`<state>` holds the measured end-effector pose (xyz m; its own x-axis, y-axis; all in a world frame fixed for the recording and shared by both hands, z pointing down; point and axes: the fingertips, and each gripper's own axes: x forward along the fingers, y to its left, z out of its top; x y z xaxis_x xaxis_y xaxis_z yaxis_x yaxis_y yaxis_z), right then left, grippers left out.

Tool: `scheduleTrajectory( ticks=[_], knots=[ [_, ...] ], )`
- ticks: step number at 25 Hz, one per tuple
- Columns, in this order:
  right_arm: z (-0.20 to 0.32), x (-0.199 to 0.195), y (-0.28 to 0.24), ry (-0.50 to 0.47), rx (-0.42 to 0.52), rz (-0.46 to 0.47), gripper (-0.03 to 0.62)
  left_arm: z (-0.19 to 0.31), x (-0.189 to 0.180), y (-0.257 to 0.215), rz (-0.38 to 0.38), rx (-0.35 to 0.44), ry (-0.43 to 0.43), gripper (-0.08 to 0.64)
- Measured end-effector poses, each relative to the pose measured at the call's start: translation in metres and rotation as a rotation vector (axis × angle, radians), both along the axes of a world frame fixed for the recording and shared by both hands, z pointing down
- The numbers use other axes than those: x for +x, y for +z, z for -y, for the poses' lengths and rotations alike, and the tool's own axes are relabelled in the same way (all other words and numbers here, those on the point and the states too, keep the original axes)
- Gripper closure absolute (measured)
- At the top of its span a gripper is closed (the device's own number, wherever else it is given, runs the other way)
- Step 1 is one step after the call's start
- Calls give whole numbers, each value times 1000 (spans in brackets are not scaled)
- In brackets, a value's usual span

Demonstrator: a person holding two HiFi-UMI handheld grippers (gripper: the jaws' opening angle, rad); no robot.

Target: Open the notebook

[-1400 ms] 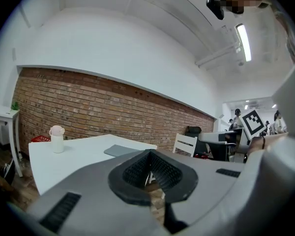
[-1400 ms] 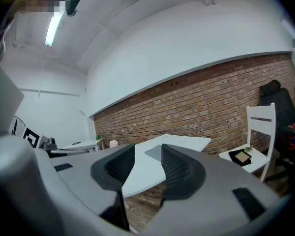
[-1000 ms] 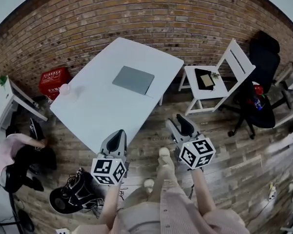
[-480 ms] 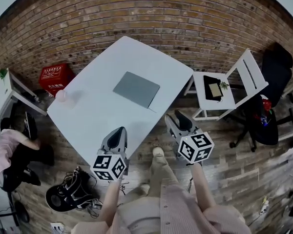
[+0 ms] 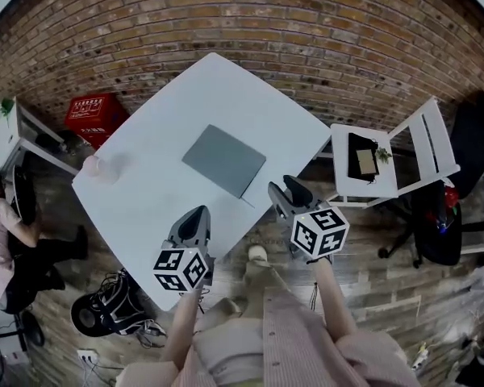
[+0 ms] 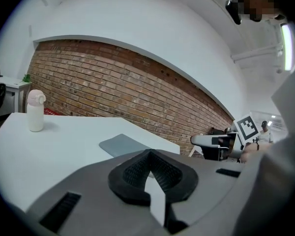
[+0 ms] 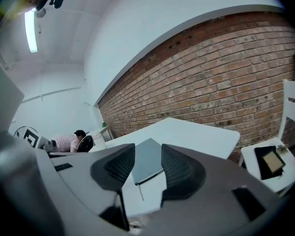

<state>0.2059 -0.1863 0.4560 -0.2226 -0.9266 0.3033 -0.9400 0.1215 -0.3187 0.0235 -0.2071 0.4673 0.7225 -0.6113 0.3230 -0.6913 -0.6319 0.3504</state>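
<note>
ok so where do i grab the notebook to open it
Probably the cover's edge at the near corner of the notebook, coming in low from the near side of the table with the open right gripper. It lies flat and closed, so only an edge offers purchase.

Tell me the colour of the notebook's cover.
The notebook is plain grey, clearest in the head view.

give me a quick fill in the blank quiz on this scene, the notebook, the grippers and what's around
1. The notebook lies ____ on the table, its cover not yet lifted.
2. Of the left gripper and the right gripper, the one with its jaws apart is the ____.
3. The bottle stands ____ near a corner of the table.
4. The wall behind the table is made of ____.

Missing words: closed; right; upright; brick
</note>
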Motion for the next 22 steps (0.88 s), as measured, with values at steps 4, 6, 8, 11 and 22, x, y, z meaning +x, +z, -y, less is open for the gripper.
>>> scheduleTrajectory(
  ticks=[4, 6, 8, 11, 22],
  knots=[
    [25, 12, 12, -44, -35, 3, 440, 15, 9, 8, 7, -29, -43, 568],
    [37, 16, 17, -62, -50, 1, 440, 24, 12, 12, 8, -39, -66, 568],
    [47, 18, 23, -85, -63, 2, 440, 32, 13, 16, 7, -50, -89, 568],
    [60, 20, 33, -127, -91, 2, 440, 39, 17, 23, 5, -74, -121, 568],
    [107, 31, 81, -197, -234, -37, 440, 63, 18, 48, 17, -155, -177, 568]
  ],
)
